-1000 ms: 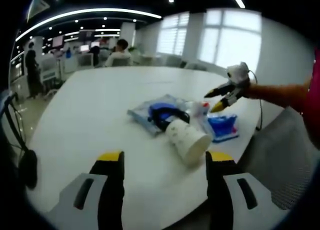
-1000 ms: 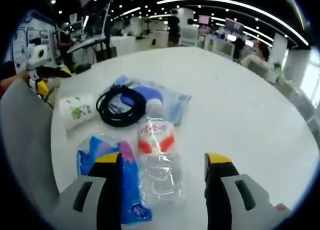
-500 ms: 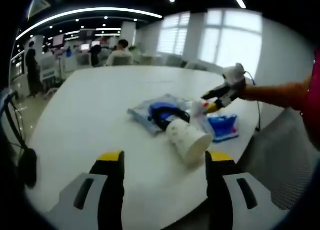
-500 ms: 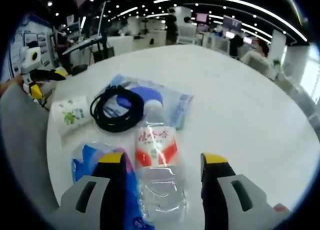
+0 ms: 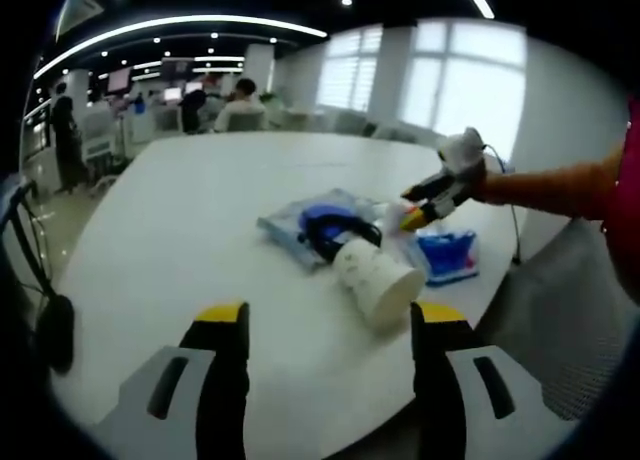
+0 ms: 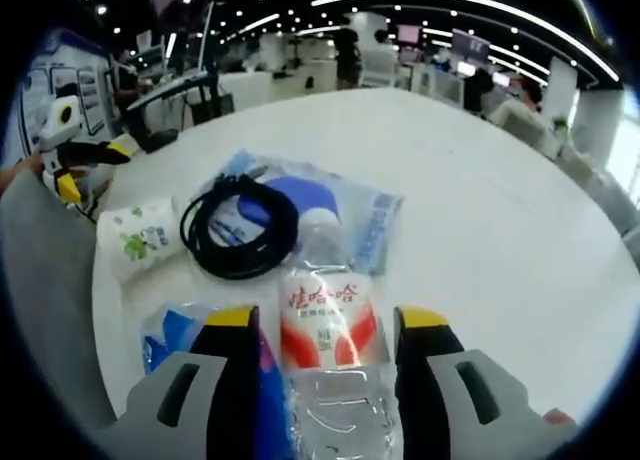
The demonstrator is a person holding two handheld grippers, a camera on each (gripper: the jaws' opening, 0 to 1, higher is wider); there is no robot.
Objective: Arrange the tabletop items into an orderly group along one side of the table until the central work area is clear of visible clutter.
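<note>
A clear plastic bottle with a red-and-white label lies on its side on the white desk, its long axis running straight away from the right tool, cap end pointing toward the coiled black cable. That tool's yellow-tipped jaws stand apart on either side of the bottle; whether they touch it I cannot tell. The cable rests on a clear bag with something blue inside. A white paper roll lies to its left, a blue packet nearer. The left tool hangs with jaws apart over bare desk, short of the roll.
</note>
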